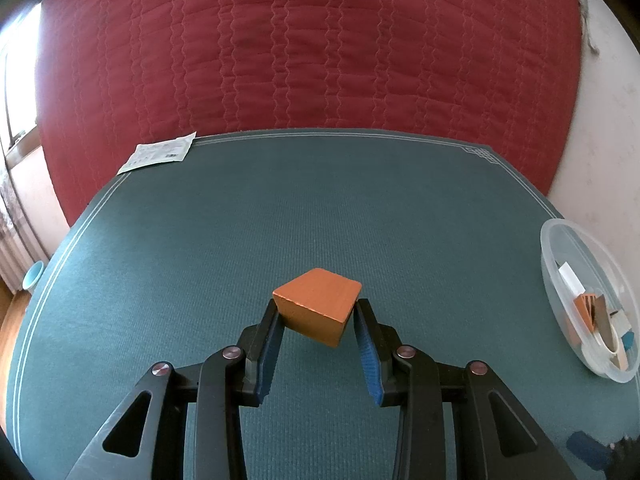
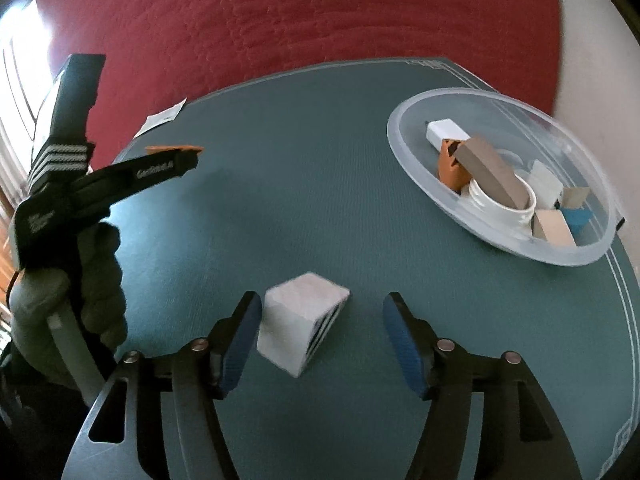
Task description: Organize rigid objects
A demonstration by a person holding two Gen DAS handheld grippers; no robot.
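Orange block [image 1: 318,306] sits clamped in the left gripper [image 1: 316,312]; right gripper [image 2: 322,320], jaws apart, should centre on the white block [image 2: 302,324], then carry toward the bowl [image 2: 592,258] at two o'clock.

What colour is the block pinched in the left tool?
Orange: the block shows best in the left wrist view.

This looks like a bedroom in a home. A bed with a quilted red bedspread [image 1: 304,48] stands just behind the green-covered tabletop [image 1: 280,208], with a sunlit window [image 1: 16,92] beside it.
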